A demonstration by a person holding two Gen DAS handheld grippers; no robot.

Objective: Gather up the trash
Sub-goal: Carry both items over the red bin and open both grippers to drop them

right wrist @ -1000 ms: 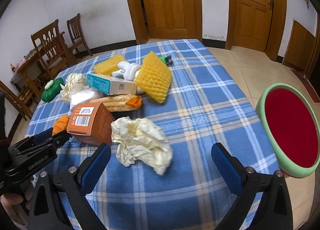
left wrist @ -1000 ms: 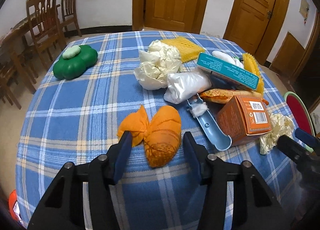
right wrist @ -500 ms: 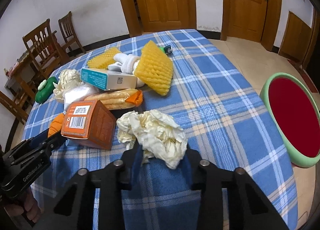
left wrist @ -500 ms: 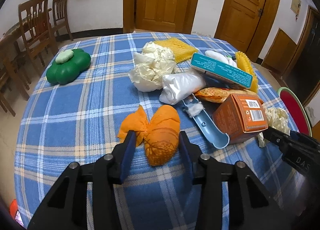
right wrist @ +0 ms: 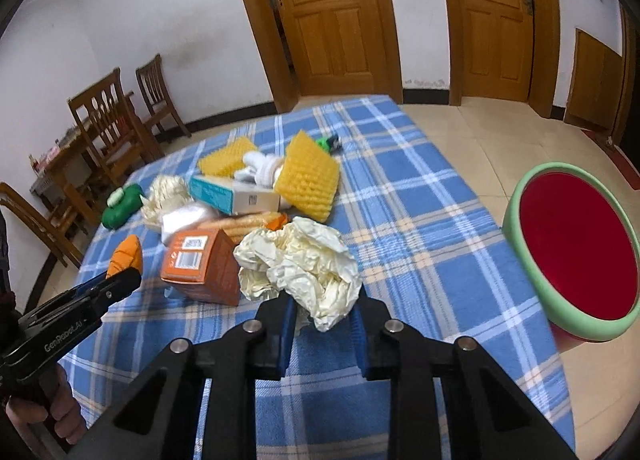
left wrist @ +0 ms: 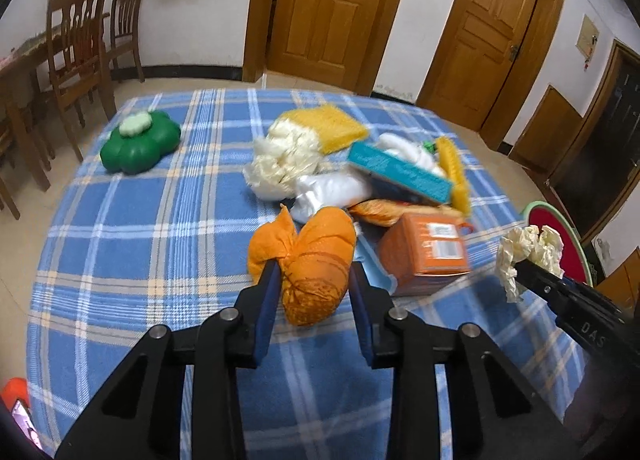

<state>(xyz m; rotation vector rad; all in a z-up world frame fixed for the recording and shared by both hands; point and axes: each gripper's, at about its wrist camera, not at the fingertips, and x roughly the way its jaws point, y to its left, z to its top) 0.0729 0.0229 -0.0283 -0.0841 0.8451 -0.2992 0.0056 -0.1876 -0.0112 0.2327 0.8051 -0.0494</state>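
Note:
An orange cloth bundle (left wrist: 320, 244) sits between the pads of my left gripper (left wrist: 315, 264), just above the blue plaid tablecloth (left wrist: 160, 244). The jaws are closing and the pads press its sides. A crumpled cream paper wad (right wrist: 304, 256) is pinched in my right gripper (right wrist: 324, 300), whose jaws are also closing, and the wad hangs over the cloth. In the left wrist view the wad (left wrist: 528, 244) shows at the right. To the right, beyond the table edge, stands a green-rimmed bin with a red inside (right wrist: 576, 244).
A pile lies mid-table: an orange carton (left wrist: 428, 252), a teal box (left wrist: 400, 171), yellow ridged pads (right wrist: 308, 175), a white plastic bag (left wrist: 332, 191) and another cream wad (left wrist: 284, 159). A green flower-shaped object (left wrist: 140, 141) sits far left. Wooden chairs (left wrist: 76, 55) stand beyond the table.
Both grippers have closed, the left on the orange bundle and the right on the cream wad. Both have risen a little with their loads.

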